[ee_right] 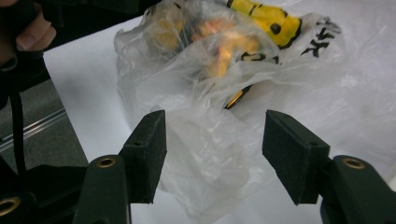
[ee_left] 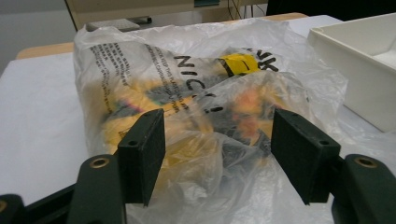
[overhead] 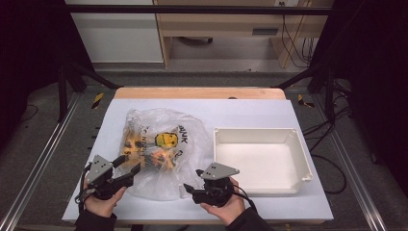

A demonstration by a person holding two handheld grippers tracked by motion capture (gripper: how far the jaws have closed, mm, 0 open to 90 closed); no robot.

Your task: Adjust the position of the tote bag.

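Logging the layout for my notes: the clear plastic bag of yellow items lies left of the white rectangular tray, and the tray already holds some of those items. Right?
Not quite. The white rectangular tray is empty, as the high view shows. The clear plastic bag of yellow items does lie to its left.

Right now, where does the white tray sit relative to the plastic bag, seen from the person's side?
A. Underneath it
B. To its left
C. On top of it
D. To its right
D: in the high view the white tray lies on the table right of the plastic bag, beside it.
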